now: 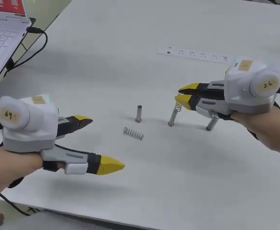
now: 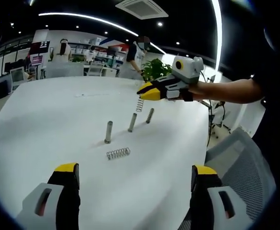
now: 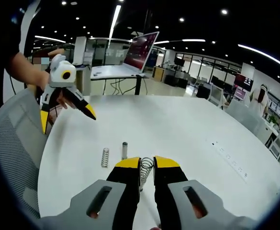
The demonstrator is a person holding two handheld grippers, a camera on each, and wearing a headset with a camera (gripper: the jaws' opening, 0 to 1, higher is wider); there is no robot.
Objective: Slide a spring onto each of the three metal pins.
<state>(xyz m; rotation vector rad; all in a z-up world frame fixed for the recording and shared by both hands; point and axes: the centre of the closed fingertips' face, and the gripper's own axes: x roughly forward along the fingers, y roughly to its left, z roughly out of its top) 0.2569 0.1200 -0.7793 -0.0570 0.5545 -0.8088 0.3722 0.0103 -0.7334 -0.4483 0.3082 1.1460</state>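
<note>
1. Left of the bare pin [image 1: 139, 113], the left gripper [image 1: 99, 143] had its jaws wide apart and held nothing.
2. A loose spring [image 1: 133, 133] lay flat just in front of the bare pin.
3. Right of the bare pin, the right gripper [image 1: 179, 95] pinched a held spring [image 1: 178, 107] at the top of the middle pin [image 1: 172, 118].
4. Farther right of the bare pin, the last pin [image 1: 213, 120] had its own spring [image 1: 210, 125] around it.

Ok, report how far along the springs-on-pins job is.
Done: the rightmost pin looks spring-covered. In hand: the right claw is shut on a second spring at the top of the middle pin, not yet slid down. Left: the bare pin and the loose spring on the table; the left claw is open.
</note>
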